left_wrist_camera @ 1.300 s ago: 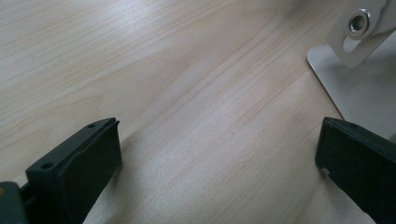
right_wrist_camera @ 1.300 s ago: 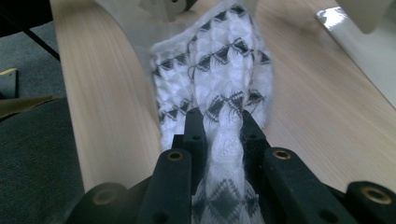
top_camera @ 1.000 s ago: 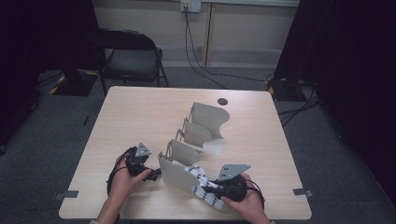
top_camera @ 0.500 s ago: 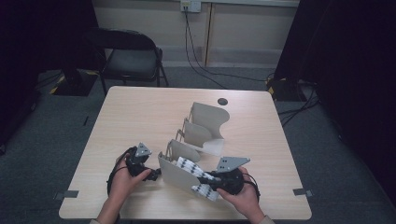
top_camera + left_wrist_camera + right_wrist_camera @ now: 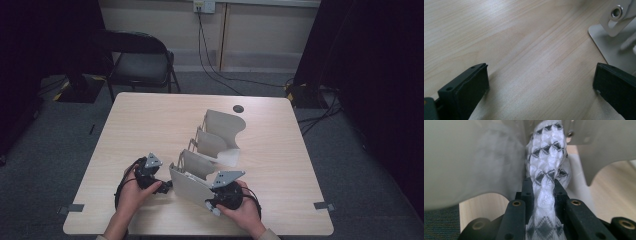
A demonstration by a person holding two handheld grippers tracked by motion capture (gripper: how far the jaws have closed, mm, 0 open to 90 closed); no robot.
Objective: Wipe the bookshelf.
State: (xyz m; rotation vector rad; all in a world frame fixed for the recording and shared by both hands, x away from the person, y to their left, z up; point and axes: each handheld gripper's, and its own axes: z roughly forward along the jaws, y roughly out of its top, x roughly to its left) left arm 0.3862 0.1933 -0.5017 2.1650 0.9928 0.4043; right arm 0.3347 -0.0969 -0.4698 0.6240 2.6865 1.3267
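White knit cloth with little black diamonds (image 5: 546,182), rolled up into a rope, is what the right gripper (image 5: 220,192) has pinched tight between its fingers (image 5: 527,192). Compared with a second ago, when that cloth was lying out in the open along the near side of the grey metal rack (image 5: 215,145), the right hand has swung round and pushed in behind the rack's front divider (image 5: 187,187). In the right gripper view the cloth runs up into the slot between two of the plates, so it looks like it's being fed into the first compartment. I'd say that's the stowing step about halfway in: the end's in, but the fingers haven't let go.

The left gripper (image 5: 147,175) has just sat there on the wooden surface (image 5: 150,120) beside the rack's left end, fingers (image 5: 467,85) spread wide with nothing between them, the rack's base corner just off to one side.
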